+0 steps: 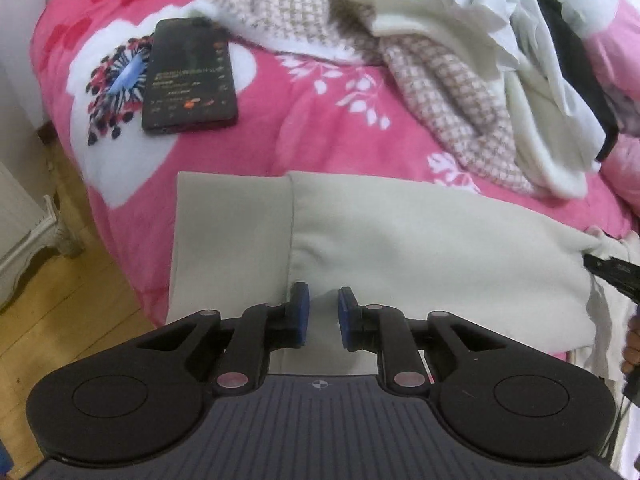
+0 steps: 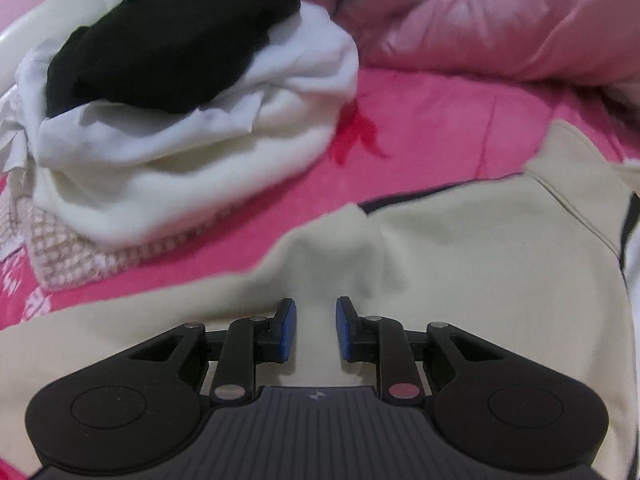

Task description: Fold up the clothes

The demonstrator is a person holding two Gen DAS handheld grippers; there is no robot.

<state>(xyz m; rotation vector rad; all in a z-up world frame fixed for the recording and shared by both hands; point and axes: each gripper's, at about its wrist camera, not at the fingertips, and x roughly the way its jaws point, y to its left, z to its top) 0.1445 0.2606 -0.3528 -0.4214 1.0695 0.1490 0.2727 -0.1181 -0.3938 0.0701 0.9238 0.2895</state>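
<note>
Risk: both jaws part-open, a ridge of beige garment (image 1: 400,236) between left hand-held gripper (image 1: 323,316) and right hand-held gripper (image 2: 316,326) pads but grip unconfirmed; garment lies on pink bed (image 1: 280,128); slack pinch could drop an edge, skewing the fold.

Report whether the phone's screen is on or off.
On. The phone lies face up on the pink bedspread, with lit text and orange icons on its screen.
</note>
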